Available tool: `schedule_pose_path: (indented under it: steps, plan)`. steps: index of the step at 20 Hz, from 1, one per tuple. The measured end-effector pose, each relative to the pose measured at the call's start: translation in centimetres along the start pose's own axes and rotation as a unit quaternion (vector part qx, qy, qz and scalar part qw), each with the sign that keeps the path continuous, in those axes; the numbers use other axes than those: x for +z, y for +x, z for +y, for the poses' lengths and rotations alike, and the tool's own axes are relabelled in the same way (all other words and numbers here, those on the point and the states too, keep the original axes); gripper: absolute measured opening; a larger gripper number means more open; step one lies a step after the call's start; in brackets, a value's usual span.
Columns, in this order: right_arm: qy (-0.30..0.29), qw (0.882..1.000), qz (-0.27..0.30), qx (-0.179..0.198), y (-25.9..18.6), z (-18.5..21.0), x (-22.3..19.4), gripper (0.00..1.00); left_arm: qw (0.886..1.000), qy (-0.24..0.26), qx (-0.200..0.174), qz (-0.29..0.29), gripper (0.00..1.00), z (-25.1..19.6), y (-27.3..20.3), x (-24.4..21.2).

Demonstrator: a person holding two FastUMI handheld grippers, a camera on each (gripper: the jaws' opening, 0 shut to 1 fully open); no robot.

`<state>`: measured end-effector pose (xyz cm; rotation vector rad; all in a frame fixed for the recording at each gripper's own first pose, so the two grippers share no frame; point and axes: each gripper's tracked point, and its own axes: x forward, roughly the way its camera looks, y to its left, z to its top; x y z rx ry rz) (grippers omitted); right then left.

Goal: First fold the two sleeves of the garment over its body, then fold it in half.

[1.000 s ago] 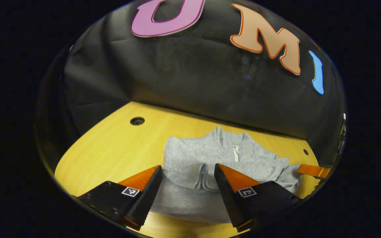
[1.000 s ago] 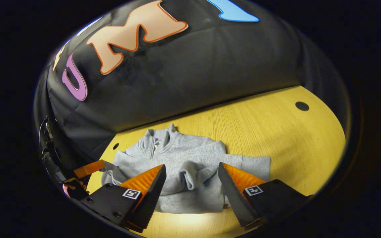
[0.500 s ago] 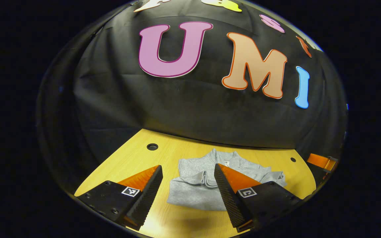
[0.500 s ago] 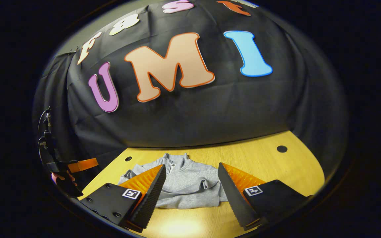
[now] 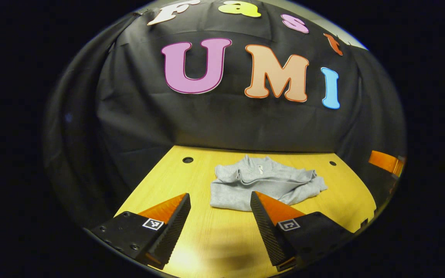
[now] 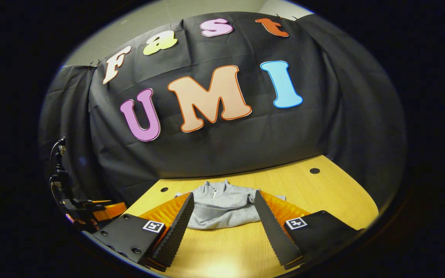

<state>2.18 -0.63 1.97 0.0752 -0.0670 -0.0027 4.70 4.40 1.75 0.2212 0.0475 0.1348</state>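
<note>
A grey garment [image 5: 263, 185], a soft sweatshirt with a short zip collar, lies in a compact folded bundle on a yellow wooden table [image 5: 207, 231], towards the far side near the black cloth wall [image 5: 226, 123]. Its collar points to the wall and its near edge is a fairly straight fold line; one corner sticks out loosely on the right in the left gripper view. In the right gripper view the garment [image 6: 222, 208] sits between and beyond the two fingers, low and flat. It looks light, limp and thick-knit, so it would likely sag and slide open if lifted by one point; a pinch through all layers at a folded corner or along the near hem seems the safest hold. The left gripper [image 5: 218, 216] hovers above bare table short of the garment, its fingers spread wide apart and holding nothing. The right gripper [image 6: 222, 220] is likewise wide apart and empty, pulled back from the cloth. The sleeves appear already tucked in and the body doubled, so the folding looks finished or nearly so. Small round holes [image 5: 187, 159] dot the table's far edge.
</note>
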Motion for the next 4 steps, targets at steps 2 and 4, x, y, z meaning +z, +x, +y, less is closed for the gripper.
schedule_pose_path:
  steps: [2, 4]
  plan:
    - [0.004, 1.0, 0.014, -0.01, -1.2, -0.4, -1.5, 0.98, 1.0, 0.01, 0.003, 0.015, 0.91, 0.3, 0.0, -1.1]
    - [0.003, 1.0, 0.009, -0.024, -2.1, -0.7, -1.8, 0.98, 1.0, 0.017, -0.011, 0.011, 0.91, 0.0, 0.2, -1.1]
